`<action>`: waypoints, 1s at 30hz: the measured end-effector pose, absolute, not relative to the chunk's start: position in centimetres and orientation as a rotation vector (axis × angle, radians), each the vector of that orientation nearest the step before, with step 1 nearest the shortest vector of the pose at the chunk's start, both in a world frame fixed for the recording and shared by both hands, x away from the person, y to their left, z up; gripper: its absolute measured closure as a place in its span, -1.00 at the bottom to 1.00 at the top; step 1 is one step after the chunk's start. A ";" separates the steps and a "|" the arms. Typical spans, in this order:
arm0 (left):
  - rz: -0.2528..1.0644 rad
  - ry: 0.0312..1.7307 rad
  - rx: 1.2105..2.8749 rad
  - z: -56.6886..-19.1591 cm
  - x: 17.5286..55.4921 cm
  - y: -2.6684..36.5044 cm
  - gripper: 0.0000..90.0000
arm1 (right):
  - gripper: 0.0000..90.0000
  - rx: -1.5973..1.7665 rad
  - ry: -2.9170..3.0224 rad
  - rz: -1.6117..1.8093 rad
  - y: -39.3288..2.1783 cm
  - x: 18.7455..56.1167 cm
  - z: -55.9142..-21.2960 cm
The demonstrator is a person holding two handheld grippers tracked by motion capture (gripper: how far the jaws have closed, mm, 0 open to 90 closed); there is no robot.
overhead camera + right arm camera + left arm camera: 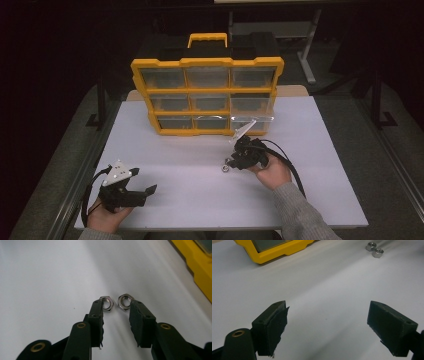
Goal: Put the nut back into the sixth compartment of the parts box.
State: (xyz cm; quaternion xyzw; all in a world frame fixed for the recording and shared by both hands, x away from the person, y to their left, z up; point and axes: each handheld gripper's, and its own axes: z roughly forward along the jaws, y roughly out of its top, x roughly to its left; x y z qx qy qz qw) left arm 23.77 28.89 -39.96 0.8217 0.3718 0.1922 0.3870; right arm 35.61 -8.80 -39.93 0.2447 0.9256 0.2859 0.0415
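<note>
Two small silver hex nuts (116, 303) lie flat, side by side, seemingly just apart, on the white table (50, 277).

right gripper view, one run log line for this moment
right gripper: down at two nuts, jaws narrow, nothing gripped | left gripper: open, idle | organizer: shut

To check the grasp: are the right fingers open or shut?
Open: the right gripper's fingers stand apart beside two nuts, gripping neither.

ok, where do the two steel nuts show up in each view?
High view: the nuts lie on the white table, just left of the right gripper.
Left gripper view: top right corner, side by side.
Right gripper view: centre, at its fingertips.
Shared landmark: the yellow organizer box.
</note>
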 end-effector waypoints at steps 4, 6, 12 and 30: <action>0.492 0.946 2.089 -40.0 23.8 28.9 -0.65 | 0.41 0.754 2.826 0.856 -8.5 36.0 -40.8; 0.492 0.945 2.093 -40.0 23.8 28.9 -0.65 | 0.41 0.755 2.827 0.849 -8.4 36.2 -41.2; 0.492 0.946 2.091 -40.0 23.8 28.9 -0.65 | 0.43 0.764 2.815 0.833 -8.2 36.9 -42.0; 0.493 0.944 2.093 -40.0 23.8 28.9 -0.65 | 0.49 0.751 2.835 0.798 -7.3 37.5 -43.2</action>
